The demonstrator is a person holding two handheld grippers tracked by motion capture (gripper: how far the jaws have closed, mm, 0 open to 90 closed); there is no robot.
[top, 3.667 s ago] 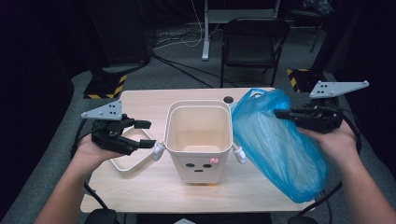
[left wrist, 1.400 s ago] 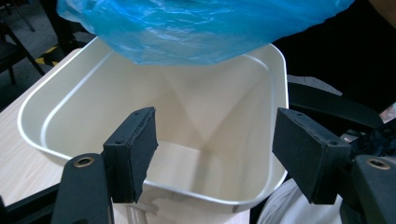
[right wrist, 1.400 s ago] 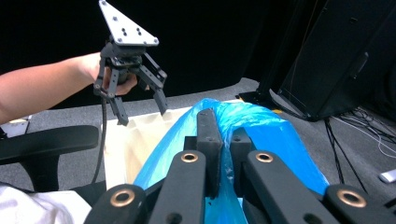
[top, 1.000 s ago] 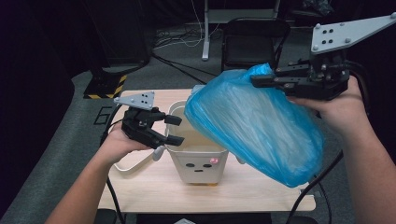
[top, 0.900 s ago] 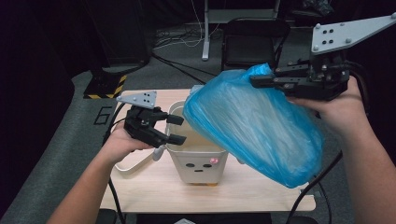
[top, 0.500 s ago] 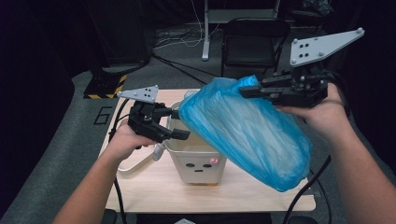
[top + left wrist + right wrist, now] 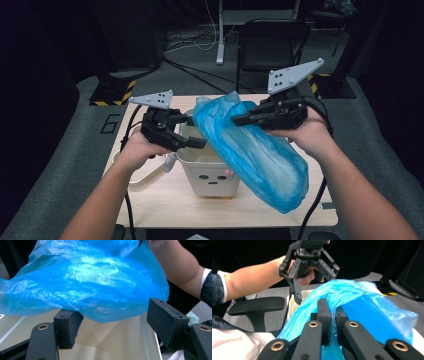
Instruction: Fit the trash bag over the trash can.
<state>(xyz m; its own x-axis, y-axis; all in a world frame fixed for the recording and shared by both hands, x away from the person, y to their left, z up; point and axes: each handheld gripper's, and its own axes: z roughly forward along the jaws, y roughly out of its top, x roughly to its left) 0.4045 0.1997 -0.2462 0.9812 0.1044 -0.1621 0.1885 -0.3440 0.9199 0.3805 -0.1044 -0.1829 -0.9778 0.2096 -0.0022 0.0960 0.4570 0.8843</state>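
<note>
While clamped on blue bag (image 7: 250, 150), right gripper (image 7: 240, 120); left gripper (image 7: 192, 132) jaws apart

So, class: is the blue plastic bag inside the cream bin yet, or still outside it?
Outside. The blue plastic bag hangs slantwise above the cream bin, pinched in the right hand-held gripper, its lower end past the bin's front.

the room is dim, its edges nearly black, while overhead light falls on the table (image 7: 280, 212). the blue bag (image 7: 95, 282) shines with white glare and is soft with blur at upper right of the left gripper view. all frames look slightly grainy.
</note>
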